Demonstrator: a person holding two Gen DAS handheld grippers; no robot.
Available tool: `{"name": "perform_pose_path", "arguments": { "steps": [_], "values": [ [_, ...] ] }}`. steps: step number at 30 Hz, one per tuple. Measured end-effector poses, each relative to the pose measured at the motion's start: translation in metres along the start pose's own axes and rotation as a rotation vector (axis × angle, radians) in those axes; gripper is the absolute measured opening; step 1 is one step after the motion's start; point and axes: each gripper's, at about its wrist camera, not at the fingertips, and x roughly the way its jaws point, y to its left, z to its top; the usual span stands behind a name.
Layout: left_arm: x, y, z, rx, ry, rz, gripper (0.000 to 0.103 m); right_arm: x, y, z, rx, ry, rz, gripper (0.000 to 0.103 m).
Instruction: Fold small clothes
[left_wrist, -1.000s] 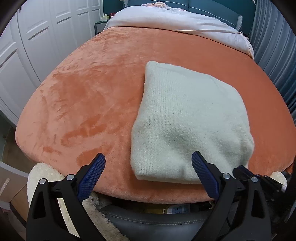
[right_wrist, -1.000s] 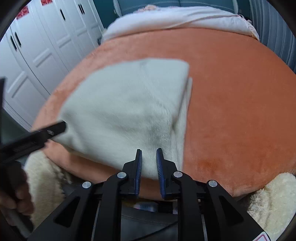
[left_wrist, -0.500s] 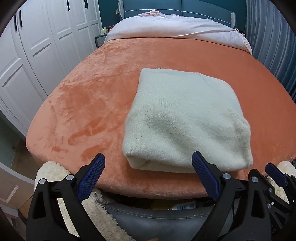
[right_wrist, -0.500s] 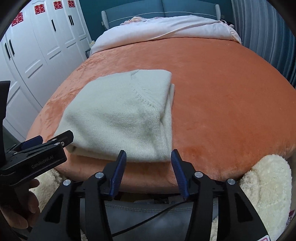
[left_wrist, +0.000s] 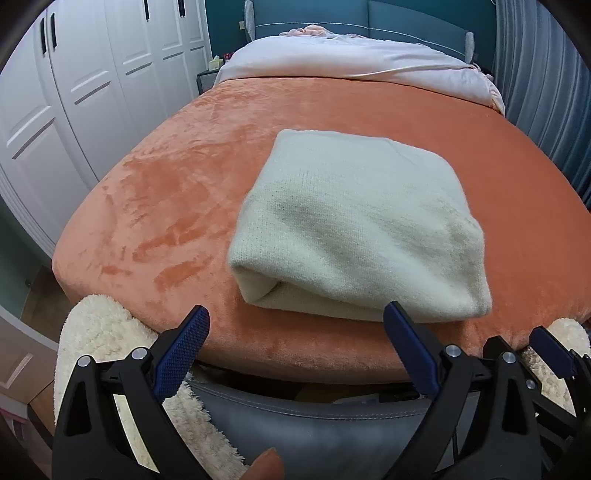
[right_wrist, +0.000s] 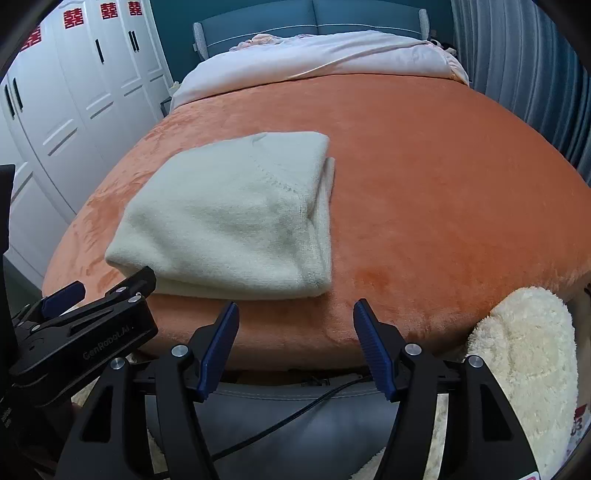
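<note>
Both pairs of jaws stand apart with nothing between them. The right gripper (right_wrist: 295, 347) has just been opening and hangs over the near edge of the bed, short of the cloth. The left gripper (left_wrist: 295, 350) sits just beside it, also clear. Beyond them, a cream knitted garment (right_wrist: 236, 218) lies folded into a thick rectangle on the orange blanket (right_wrist: 443, 192), near the front edge. A lower layer peeks out along its right side, so a careless nudge could slide the layers askew. Further back lies pale bedding (right_wrist: 314, 55). No containers are visible.
</note>
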Motion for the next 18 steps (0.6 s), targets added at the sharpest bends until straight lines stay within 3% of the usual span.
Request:
{"name": "perform_pose_path", "arguments": {
  "steps": [18],
  "values": [
    [-0.003, 0.004, -0.005, 0.002, -0.019, 0.062, 0.093, -0.001, 0.011, -0.003, -0.022, -0.012, -0.014, 0.064]
  ]
}}
